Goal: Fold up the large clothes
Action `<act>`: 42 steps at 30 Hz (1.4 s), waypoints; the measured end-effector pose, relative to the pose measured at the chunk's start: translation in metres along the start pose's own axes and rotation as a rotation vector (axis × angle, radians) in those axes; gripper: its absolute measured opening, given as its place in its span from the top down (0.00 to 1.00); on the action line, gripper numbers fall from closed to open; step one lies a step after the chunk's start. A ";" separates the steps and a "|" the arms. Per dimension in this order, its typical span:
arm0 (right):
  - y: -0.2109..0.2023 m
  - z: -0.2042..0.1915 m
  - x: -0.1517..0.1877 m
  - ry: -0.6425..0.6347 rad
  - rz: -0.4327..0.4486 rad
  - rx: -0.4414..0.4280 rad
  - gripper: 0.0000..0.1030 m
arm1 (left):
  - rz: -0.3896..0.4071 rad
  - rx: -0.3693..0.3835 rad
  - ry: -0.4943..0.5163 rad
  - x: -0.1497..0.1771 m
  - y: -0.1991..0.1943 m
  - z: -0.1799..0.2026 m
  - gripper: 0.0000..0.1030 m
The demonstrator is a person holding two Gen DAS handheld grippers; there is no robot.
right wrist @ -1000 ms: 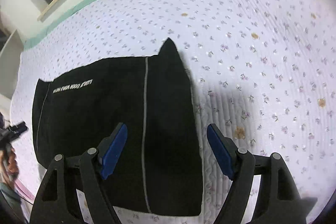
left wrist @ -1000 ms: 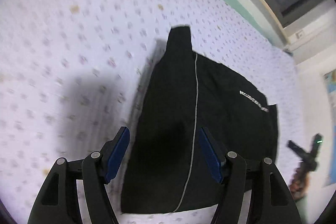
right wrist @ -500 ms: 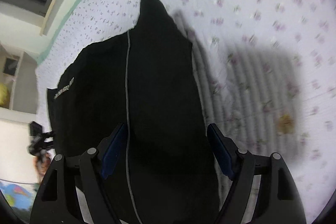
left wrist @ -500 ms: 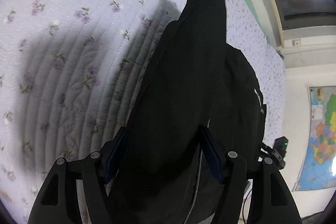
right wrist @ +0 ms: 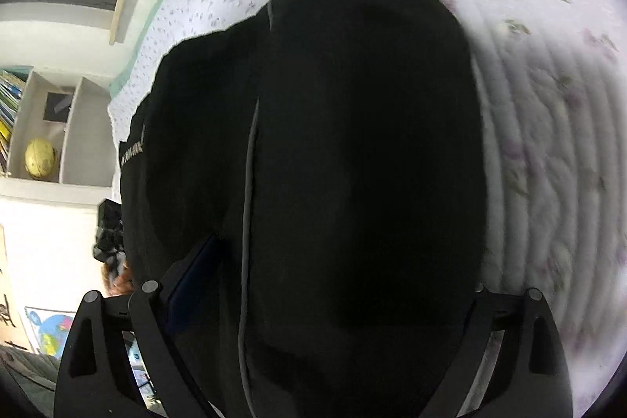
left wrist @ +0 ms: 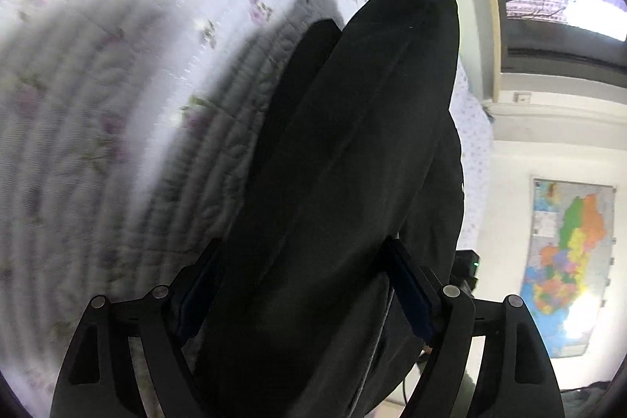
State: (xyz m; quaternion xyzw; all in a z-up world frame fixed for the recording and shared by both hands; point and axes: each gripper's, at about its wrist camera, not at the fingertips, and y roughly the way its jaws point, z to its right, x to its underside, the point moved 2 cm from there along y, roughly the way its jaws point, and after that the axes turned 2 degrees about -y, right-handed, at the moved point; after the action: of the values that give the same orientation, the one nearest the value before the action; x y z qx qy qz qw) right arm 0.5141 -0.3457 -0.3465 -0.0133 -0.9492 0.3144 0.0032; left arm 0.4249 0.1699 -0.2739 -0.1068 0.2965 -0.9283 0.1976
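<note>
the black garment [left wrist: 345, 151] is framed by both spread-apart tools, left gripper [left wrist: 305, 296] and right gripper [right wrist: 329, 285], low over the floral quilt [left wrist: 117, 73].

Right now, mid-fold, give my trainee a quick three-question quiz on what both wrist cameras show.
1. True or false: the black garment lies between the left gripper fingers.
2. What pattern covers the quilt? A) stripes B) small flowers C) plain
3. What hangs on the wall in the left wrist view?

Key: 1 true; 2 B; 3 a colored map.
</note>
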 end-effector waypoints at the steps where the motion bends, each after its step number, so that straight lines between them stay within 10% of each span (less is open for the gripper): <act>1: -0.001 -0.002 0.001 -0.010 0.007 0.000 0.14 | 0.008 0.001 -0.001 0.001 0.001 0.001 0.20; 6: -0.020 -0.030 0.017 -0.097 0.052 0.012 0.51 | 0.073 -0.067 0.139 0.023 -0.007 0.039 0.65; 21: -0.144 -0.149 0.129 -0.288 0.214 -0.046 0.59 | 0.182 0.119 0.387 0.194 -0.107 0.173 0.71; 29: -0.135 -0.146 0.155 -0.272 0.148 0.035 0.59 | 0.121 0.106 0.339 0.248 -0.126 0.117 0.71; 42: -0.087 -0.110 0.149 -0.266 0.119 0.117 0.58 | 0.137 0.091 0.221 0.250 -0.090 0.004 0.71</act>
State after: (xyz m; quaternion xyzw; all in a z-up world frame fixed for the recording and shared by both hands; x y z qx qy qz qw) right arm 0.3643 -0.3460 -0.2066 -0.0274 -0.9188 0.3680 -0.1405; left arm 0.1744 0.1279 -0.1969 0.0258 0.2806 -0.9311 0.2315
